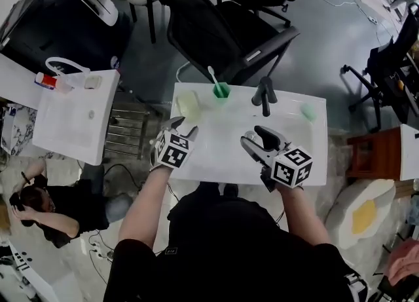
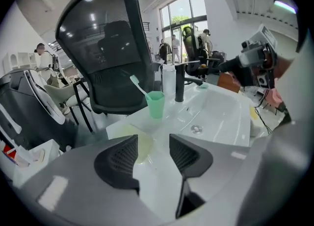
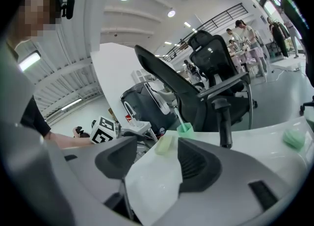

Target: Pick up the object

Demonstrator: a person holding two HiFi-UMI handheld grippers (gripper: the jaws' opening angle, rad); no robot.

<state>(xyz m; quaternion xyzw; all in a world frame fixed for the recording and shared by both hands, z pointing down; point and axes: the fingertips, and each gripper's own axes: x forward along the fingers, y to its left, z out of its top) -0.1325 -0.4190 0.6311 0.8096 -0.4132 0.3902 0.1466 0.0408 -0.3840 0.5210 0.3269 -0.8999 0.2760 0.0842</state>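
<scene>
A pale yellow soap bar (image 1: 188,105) lies on the back left corner of the white sink top (image 1: 216,156), beside a green cup (image 1: 221,89) that holds a toothbrush. My left gripper (image 1: 175,124) hovers just in front of the bar, open, with nothing between its pads. In the left gripper view the bar (image 2: 141,144) shows beyond the gap of my left gripper (image 2: 152,159). My right gripper (image 1: 258,138) is over the basin's middle, open and empty. The right gripper view shows the bar (image 3: 165,144) past the jaws of my right gripper (image 3: 154,163).
A black faucet (image 1: 264,94) stands at the sink's back edge, with a light green lump (image 1: 308,111) at the back right. A black office chair (image 1: 222,25) stands behind the sink. Another white basin (image 1: 75,117) is at the left, and a person (image 1: 39,206) sits on the floor.
</scene>
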